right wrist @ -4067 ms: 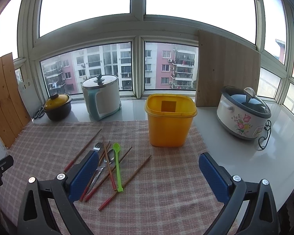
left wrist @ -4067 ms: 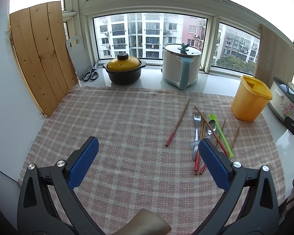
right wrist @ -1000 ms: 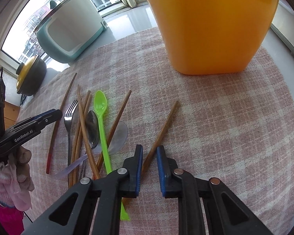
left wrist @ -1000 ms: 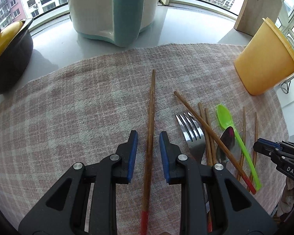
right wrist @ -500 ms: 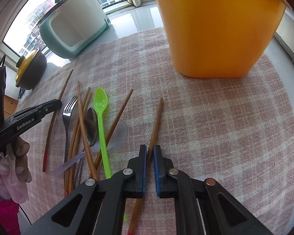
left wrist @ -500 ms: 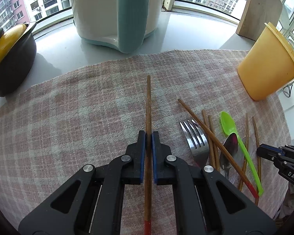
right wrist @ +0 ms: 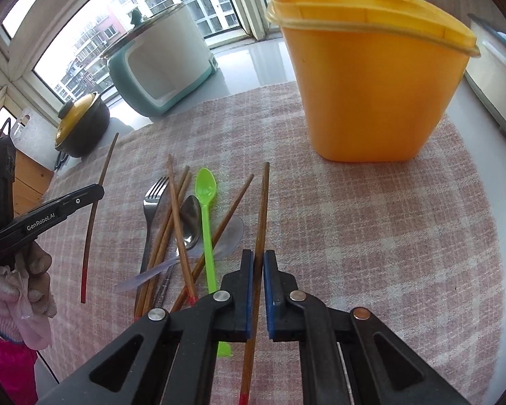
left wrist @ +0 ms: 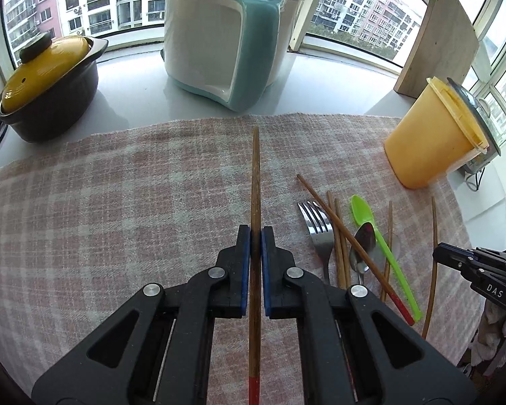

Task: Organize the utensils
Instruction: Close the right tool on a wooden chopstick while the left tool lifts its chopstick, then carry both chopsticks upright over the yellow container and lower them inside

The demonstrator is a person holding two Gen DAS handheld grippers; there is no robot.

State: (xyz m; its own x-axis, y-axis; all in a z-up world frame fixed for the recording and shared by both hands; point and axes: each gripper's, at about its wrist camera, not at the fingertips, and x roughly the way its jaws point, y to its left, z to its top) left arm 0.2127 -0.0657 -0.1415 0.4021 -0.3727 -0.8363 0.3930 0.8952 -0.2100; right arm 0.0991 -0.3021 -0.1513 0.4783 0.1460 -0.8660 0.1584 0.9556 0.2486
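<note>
My left gripper is shut on a brown chopstick with a red end and holds it above the checked cloth. My right gripper is shut on another red-ended chopstick, also lifted. Between them on the cloth lies a pile: a metal fork, a green plastic spoon, a metal spoon, a clear spoon and several chopsticks. The yellow container stands open beyond the right gripper. The left gripper and its chopstick show in the right wrist view.
A white and teal cooker and a black pot with a yellow lid stand on the sill behind the cloth. A floral slow cooker sits right of the yellow container. A wooden board leans at the window.
Both grippers have closed on a chopstick each and lifted it off the cloth. Both views have risen and pulled back a little since half a second ago.
</note>
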